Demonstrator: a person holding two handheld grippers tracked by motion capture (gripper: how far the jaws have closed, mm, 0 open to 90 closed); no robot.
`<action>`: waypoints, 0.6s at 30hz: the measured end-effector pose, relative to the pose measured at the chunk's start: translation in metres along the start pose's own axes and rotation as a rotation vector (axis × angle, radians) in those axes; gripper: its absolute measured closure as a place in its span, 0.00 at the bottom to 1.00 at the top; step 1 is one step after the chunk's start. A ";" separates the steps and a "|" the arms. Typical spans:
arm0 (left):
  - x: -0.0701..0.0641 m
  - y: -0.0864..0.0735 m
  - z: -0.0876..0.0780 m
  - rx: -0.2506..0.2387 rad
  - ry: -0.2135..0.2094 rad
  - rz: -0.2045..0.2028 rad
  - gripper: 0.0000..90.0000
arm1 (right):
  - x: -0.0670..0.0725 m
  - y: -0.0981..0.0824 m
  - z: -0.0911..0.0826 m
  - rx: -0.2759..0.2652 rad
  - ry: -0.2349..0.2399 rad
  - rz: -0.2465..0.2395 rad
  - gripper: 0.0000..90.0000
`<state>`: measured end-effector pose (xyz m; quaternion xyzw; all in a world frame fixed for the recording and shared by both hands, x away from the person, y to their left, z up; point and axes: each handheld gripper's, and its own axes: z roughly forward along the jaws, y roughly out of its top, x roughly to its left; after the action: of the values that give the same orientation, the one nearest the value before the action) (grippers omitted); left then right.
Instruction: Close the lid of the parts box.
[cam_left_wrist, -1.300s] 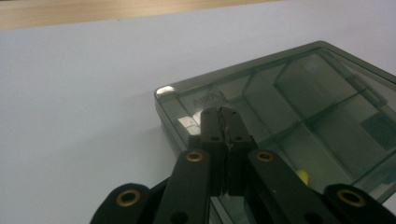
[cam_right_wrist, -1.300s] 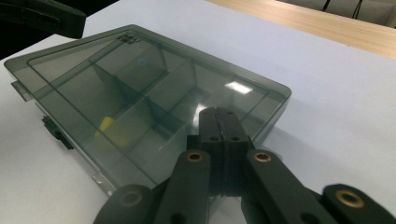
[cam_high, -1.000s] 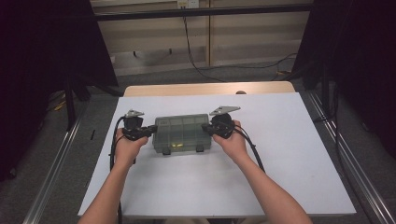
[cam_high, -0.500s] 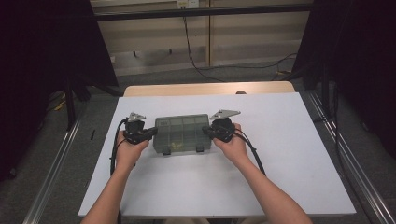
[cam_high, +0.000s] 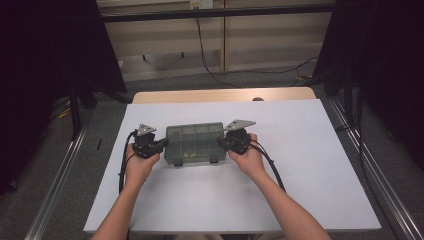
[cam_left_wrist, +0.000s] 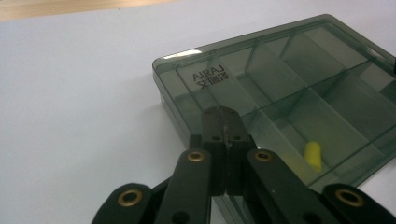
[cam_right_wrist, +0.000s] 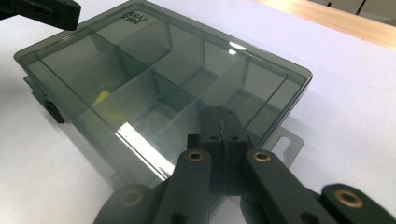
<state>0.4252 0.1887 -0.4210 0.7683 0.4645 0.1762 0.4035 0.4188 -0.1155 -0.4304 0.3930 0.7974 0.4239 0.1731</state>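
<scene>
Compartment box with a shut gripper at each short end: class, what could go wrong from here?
1. Both the left gripper and the right gripper have shut jaws that merely meet the compartment box, so pushing may slide or twist it on the white table.
2. A tilt could shift the small yellow piece inside.

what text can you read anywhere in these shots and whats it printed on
"AIRAJ": black print in one corner of the lid of the clear compartment box, clearest in the left gripper view.
Under it, a second line of small characters: too small to read.
The same mark shows in the right gripper view, blurred there.
</scene>
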 end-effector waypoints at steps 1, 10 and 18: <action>-0.001 0.000 0.000 -0.001 0.002 0.003 1.00 | 0.000 0.000 0.000 0.000 0.003 0.003 1.00; -0.001 -0.002 0.000 -0.030 -0.027 -0.025 0.92 | -0.001 -0.003 0.000 -0.029 0.024 0.022 0.92; -0.006 -0.004 -0.014 -0.082 -0.065 -0.016 0.71 | -0.001 -0.010 -0.013 -0.088 0.074 0.098 0.51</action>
<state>0.4109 0.1914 -0.4146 0.7528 0.4496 0.1668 0.4508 0.4071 -0.1264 -0.4310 0.4077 0.7637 0.4807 0.1394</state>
